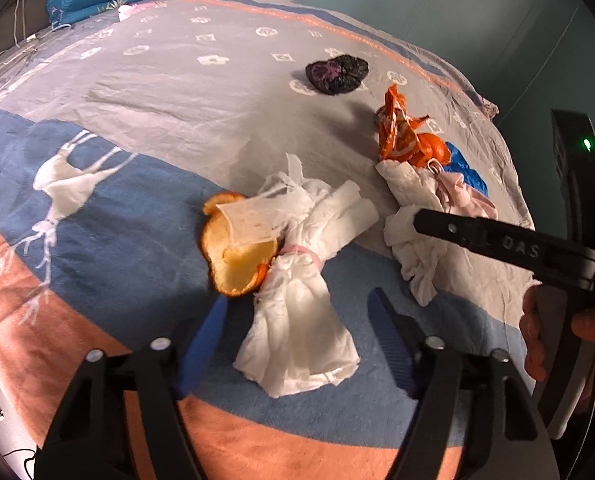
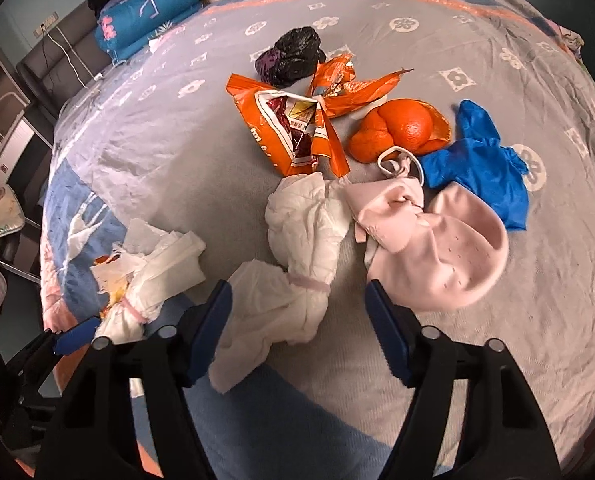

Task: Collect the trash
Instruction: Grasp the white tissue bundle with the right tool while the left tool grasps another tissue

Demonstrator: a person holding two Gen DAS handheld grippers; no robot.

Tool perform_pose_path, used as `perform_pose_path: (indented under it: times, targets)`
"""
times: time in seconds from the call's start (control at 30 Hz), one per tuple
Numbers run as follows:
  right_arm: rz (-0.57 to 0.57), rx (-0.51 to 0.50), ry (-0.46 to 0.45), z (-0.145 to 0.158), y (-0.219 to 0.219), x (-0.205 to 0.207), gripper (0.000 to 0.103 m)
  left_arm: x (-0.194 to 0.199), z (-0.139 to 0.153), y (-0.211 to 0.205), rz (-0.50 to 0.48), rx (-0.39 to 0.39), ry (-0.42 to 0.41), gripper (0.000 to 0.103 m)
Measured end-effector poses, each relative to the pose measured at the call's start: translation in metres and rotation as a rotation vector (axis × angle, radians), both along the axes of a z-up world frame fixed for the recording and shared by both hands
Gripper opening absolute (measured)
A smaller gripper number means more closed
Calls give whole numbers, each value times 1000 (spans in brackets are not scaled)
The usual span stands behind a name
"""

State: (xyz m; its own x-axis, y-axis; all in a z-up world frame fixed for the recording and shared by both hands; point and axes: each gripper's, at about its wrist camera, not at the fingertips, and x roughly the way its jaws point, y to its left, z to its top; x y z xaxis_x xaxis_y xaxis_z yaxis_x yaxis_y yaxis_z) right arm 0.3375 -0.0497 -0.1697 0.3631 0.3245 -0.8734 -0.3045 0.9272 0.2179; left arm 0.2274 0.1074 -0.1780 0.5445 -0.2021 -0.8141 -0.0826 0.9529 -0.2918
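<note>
In the left wrist view, the left gripper (image 1: pixel 297 324) has its fingers apart around a tied tissue bundle (image 1: pixel 297 320) on the bed (image 1: pixel 157 92); contact seems absent. Orange peel (image 1: pixel 233 256) lies at 10 o'clock.

In the right wrist view, the right gripper (image 2: pixel 299 312) stands open around a second tissue bundle (image 2: pixel 297 248), with a pink sock (image 2: pixel 449 252) at 2 o'clock.

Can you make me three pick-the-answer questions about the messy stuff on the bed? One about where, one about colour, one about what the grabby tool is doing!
1. Where is the black plastic bag?
A. beyond the orange snack wrapper
B. under the pillow
C. on the floor

2. What colour is the crumpled glove?
A. green
B. blue
C. yellow

3. How does the right tool stand?
A. shut tight, holding nothing
B. gripping the glove
C. open around a white tissue wad

Answers: 1 A, it lies farther up the bedspread; 2 B, it looks bright blue; 3 C, its fingers stand either side of the tissue.
</note>
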Motion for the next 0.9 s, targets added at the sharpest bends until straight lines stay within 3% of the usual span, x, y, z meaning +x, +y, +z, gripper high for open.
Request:
perform_pose_path:
  times: [0.07, 0.2, 0.27, 0.33, 0.43, 0.5, 0.6, 0.9]
  targets:
    - [2, -10, 12, -5, 3, 5, 64, 3, -4, -3, -14, 3, 14, 50]
    - [1, -25, 8, -10, 9, 8, 61, 6, -8, -5, -24, -4, 20, 34]
    - [-1, -39, 2, -11, 12, 10, 58, 8, -10, -5, -21, -4, 25, 19]
    - [-12, -42, 1, -12, 13, 12, 56, 7, -10, -5, -22, -12, 20, 14]
    - [-19, -61, -8, -13, 14, 13, 47, 6, -6, -2, -24, -38, -8, 12]
    - [-23, -72, -13, -13, 13, 13, 33, 3, -2, -2, -31, -51, -26, 12]
    - [-29, -69, -12, -13, 11, 14, 27, 1, 1, -1, -34, -62, -40, 12]
    - [-51, 10, -1, 4, -9, 5, 23, -9, 8, 2, -42, -88, -54, 12]
